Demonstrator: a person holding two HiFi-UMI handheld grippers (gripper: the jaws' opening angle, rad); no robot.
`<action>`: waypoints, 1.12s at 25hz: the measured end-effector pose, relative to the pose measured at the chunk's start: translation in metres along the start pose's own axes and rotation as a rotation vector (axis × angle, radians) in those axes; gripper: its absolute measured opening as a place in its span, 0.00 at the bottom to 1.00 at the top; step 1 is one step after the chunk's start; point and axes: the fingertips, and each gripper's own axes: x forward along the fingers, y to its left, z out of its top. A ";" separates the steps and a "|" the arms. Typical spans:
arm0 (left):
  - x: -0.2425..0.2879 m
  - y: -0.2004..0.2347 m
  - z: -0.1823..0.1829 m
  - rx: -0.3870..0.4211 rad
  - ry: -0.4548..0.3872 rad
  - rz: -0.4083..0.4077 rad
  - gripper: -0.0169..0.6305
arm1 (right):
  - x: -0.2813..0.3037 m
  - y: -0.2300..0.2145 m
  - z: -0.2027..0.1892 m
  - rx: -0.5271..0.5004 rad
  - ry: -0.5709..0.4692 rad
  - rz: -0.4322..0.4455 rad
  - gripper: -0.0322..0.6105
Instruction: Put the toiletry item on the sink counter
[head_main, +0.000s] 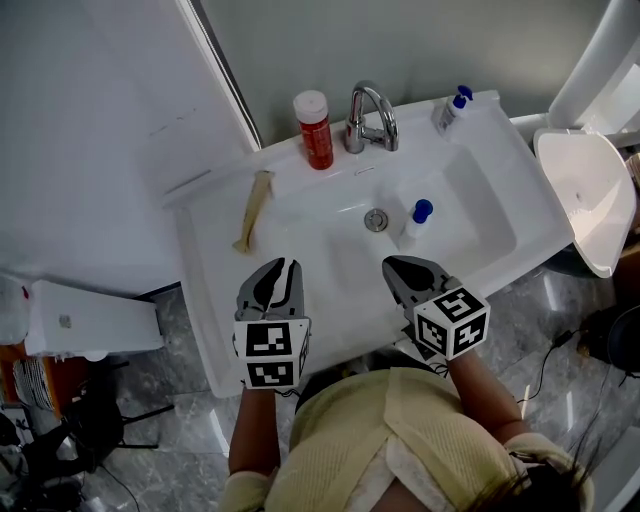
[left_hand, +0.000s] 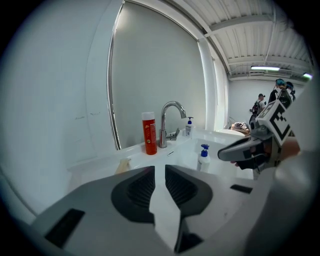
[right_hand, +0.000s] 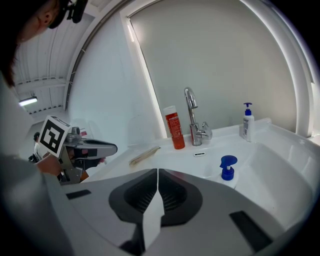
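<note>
A pale yellow ribbed top (head_main: 400, 430) is worn; grey left gripper (head_main: 284, 264) and right gripper (head_main: 397, 264) bear black-and-white marker cubes (head_main: 271, 352).

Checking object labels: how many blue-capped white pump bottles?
2. One white blue-capped pump bottle stands in the basin beside the drain; the other bottle on the counter's back right corner.

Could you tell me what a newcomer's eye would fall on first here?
The red bottle stands on the back ledge of the sink, left of the faucet. A blue-capped bottle stands in the basin, right of the drain. The left gripper and right gripper hover empty over the near rim.
</note>
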 end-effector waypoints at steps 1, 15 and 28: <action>-0.001 -0.004 -0.001 -0.003 0.001 -0.013 0.17 | 0.000 0.001 0.000 0.000 -0.001 -0.001 0.10; -0.002 -0.042 -0.017 -0.007 0.026 -0.116 0.13 | -0.009 0.005 -0.008 0.008 0.003 -0.028 0.10; -0.006 -0.044 -0.032 -0.013 0.061 -0.130 0.11 | -0.012 0.010 -0.016 0.000 0.023 -0.055 0.09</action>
